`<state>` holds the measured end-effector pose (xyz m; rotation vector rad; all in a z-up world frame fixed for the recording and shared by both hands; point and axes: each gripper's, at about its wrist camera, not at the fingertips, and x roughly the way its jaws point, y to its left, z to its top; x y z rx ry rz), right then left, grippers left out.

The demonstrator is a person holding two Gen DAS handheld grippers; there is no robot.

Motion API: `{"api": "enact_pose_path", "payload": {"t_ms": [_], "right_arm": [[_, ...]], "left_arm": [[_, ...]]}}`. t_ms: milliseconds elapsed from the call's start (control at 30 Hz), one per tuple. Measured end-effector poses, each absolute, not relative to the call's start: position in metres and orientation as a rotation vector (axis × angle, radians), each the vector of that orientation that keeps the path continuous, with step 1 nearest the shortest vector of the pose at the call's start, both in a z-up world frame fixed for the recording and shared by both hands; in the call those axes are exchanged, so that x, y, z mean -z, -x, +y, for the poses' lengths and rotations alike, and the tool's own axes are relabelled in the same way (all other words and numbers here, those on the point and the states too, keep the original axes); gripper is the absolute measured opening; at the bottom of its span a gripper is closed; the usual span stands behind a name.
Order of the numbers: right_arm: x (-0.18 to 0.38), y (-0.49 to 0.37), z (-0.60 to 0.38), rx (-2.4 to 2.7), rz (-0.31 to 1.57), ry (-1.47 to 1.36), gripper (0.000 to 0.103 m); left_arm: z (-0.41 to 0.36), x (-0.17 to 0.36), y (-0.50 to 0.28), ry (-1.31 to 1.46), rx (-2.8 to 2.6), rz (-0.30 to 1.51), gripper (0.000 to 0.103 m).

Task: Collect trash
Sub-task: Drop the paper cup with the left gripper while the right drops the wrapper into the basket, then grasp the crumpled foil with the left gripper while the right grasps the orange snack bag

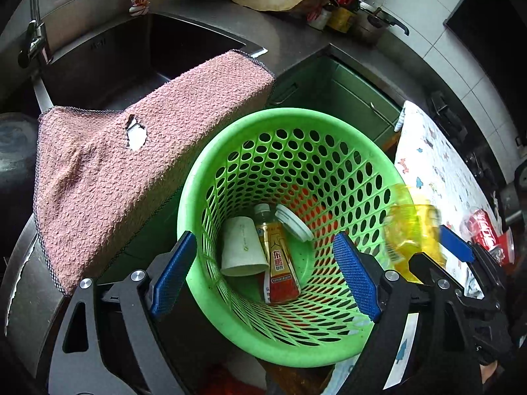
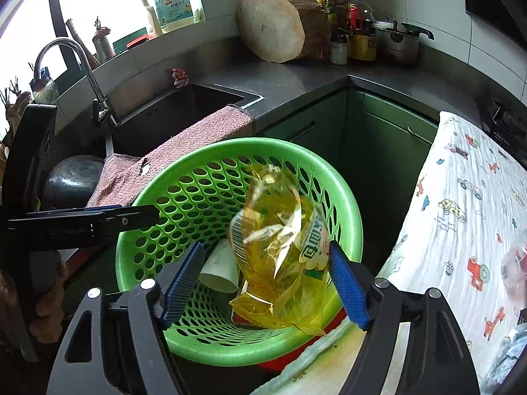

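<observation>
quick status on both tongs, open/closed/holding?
Left tongs: open, empty, over the green basket.
Right tongs: open; yellow wrapper sits between them, blurred, not pinched.

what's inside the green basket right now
In the green basket: a white paper cup, a drink bottle and a white lid on the bottom. A yellow plastic bag hangs over the opening, hiding part of the bottom in the right wrist view.
</observation>
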<state>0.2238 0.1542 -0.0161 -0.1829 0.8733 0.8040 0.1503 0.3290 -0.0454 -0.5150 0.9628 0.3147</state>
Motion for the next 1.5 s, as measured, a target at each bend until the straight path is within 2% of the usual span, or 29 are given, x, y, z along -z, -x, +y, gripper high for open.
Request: {"api": "enact_pose_path", "payload": {"t_ms": [167,433,800,1200,1267,1500], "right_arm": [[0.005,-0.219,0.138,-0.790,0.836,0.175,0.089],[-0.012,-0.209,0.062,-0.684,0.789,0.149,0.091],[-0.029,-0.188,-0.099,-0.401,0.713,0.120,0.091],[0.009,-0.197,-0.232,-0.131,0.782,0.043,0.091],[0.016,-0.202,-0.243,-0.119,0.800,0.024,0.090],[0.038,-0.214,-0.270,-0.124,0.849,-0.062,0.074]], "left_arm": [[0.326,0.036,-0.147,0.510,-0.316,0.940,0.086],[0.300,0.025,-0.153,0.470,-0.277,0.917,0.087],[0.226,0.014,-0.173,0.387,-0.152,0.911,0.088],[0.115,0.016,-0.207,0.274,0.051,0.941,0.089],[0.094,0.017,-0.213,0.247,0.090,0.947,0.089],[0.026,0.022,-0.232,0.153,0.245,0.964,0.089]]}}
